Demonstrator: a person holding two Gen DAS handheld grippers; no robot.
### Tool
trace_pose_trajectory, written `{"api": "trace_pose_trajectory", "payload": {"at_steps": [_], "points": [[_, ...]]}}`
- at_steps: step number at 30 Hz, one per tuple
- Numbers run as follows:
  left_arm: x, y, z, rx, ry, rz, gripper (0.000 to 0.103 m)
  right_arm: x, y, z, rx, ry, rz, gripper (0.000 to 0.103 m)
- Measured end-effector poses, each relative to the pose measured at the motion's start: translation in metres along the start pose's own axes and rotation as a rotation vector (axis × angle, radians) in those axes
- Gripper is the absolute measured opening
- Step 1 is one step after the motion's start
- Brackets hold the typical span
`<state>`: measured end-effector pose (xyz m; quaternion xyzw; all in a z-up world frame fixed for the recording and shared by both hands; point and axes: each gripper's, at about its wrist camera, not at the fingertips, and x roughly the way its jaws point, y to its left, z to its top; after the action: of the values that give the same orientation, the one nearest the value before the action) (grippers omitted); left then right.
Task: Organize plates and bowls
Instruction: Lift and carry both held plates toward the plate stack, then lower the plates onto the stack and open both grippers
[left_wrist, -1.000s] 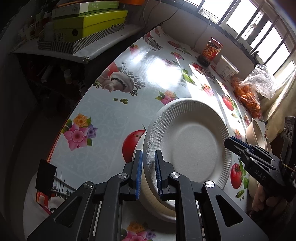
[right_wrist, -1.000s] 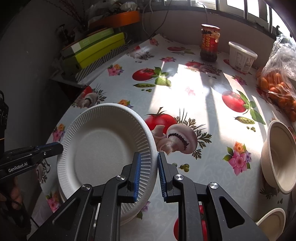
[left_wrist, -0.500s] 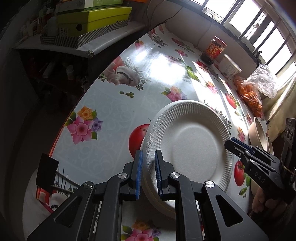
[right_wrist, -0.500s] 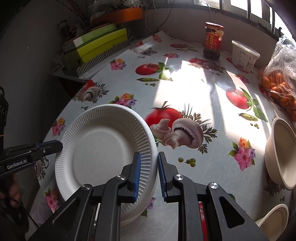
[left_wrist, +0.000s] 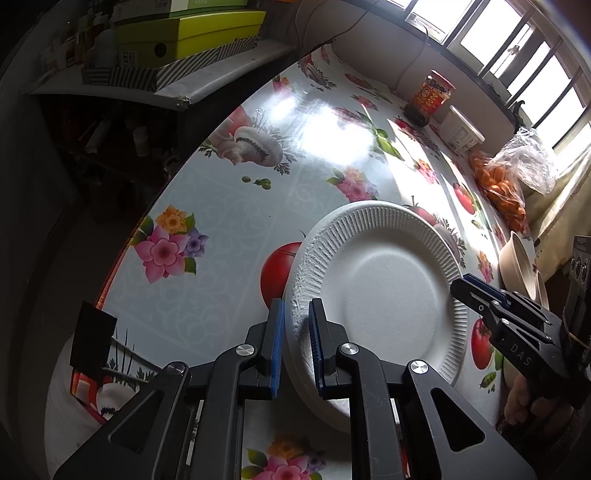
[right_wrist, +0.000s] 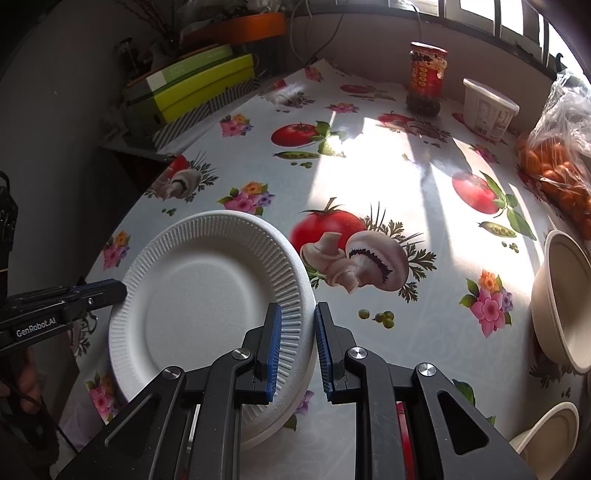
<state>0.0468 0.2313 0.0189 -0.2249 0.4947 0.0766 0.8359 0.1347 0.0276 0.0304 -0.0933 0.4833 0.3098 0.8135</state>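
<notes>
Both grippers, L (left_wrist: 295, 343) and R (right_wrist: 298, 345), are pinching opposite rims of the plate (left_wrist: 384, 291), at 9 and 3 o'clock, over the table (right_wrist: 369, 177). Risk: uneven pull is bending the thin rim, so it slips. Plate: white, ribbed, w/ more stacked beneath.

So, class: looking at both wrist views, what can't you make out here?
- How many plates are stacked: both views, the top plate hides the rest.
- Small bowl: right wrist view, cut by the frame edge.
- White tub label: too small.
- Shelf items beneath the green boxes: left wrist view, too dark.
</notes>
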Motion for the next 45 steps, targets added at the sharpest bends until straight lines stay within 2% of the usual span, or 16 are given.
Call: {"api": "trace_pose_trajectory", "payload": {"at_steps": [20,25,31,39,45], "points": [[0.002,-0.003,-0.002,0.018,0.002,0.024,0.014,-0.003,-0.003,-0.001,0.012,-0.006,0.000,0.019],[0.003,-0.007,-0.002,0.031,0.004,0.039,0.015,-0.003,-0.003,-0.002,0.024,-0.012,-0.002,0.029],[0.000,-0.010,-0.003,0.043,-0.017,0.061,0.026,-0.005,-0.005,-0.003,0.041,-0.025,-0.003,0.040],[-0.005,-0.016,-0.002,0.062,-0.042,0.071,0.038,-0.012,-0.008,-0.004,0.055,-0.048,-0.020,0.045],[-0.012,-0.030,-0.005,0.102,-0.078,0.089,0.040,-0.021,-0.009,-0.008,0.052,-0.077,-0.056,0.048]]}}
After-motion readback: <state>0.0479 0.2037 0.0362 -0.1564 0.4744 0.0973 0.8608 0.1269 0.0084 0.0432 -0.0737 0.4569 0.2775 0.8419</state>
